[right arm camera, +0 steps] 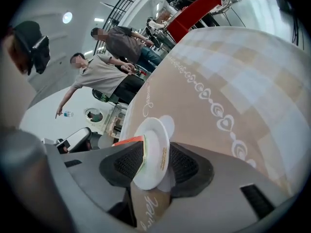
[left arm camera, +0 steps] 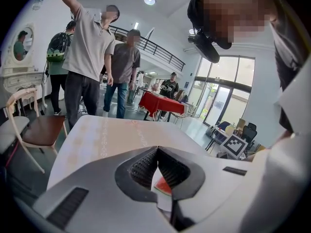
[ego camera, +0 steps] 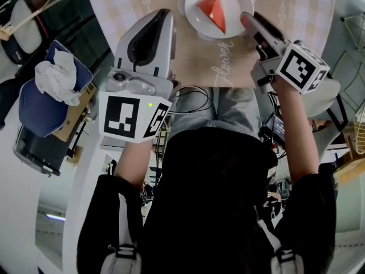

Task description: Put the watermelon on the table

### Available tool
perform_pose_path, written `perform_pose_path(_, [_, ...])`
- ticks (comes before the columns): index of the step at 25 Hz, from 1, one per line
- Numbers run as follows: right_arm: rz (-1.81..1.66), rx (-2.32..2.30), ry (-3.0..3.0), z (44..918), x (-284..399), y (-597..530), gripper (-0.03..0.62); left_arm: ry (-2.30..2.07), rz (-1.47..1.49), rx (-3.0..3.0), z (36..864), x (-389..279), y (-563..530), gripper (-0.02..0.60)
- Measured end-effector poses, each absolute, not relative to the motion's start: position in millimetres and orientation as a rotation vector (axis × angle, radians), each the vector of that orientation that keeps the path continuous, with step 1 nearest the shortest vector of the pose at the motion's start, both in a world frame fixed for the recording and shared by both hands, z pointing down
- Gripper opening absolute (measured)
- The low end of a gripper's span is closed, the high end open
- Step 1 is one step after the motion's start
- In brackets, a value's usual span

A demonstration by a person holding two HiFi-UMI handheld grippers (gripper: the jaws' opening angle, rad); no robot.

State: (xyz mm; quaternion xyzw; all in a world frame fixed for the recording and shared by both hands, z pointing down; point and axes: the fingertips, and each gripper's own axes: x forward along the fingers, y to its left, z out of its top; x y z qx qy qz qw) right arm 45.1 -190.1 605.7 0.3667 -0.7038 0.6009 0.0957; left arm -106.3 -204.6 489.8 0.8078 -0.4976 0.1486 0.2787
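On the table [ego camera: 245,67], the watermelon [ego camera: 214,11] lies on a white plate [ego camera: 197,24]. The jaws of the right gripper [right arm camera: 155,164] stand wide apart around the plate's rim, while the left gripper [left arm camera: 158,152] is closed and empty. From the left gripper view, only a sliver of watermelon shows behind the jaws.

Table [ego camera: 191,64] covered by beige checked cloth with heart trim, white plate [ego camera: 197,24] on the cloth
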Motion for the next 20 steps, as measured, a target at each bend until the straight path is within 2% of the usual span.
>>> perform_pose_path(10, [1.643,1.122,-2.108,579.5,63.2,-197.0,0.176,-1.327,0.381,2.202,474.5,-100.5,-211.0,0.012])
perform_pose_path(20, [1.514,1.154,-2.187,536.6,56.4,-204.7,0.137,-1.318,0.363,2.243,454.0,-98.2,-217.8,0.011])
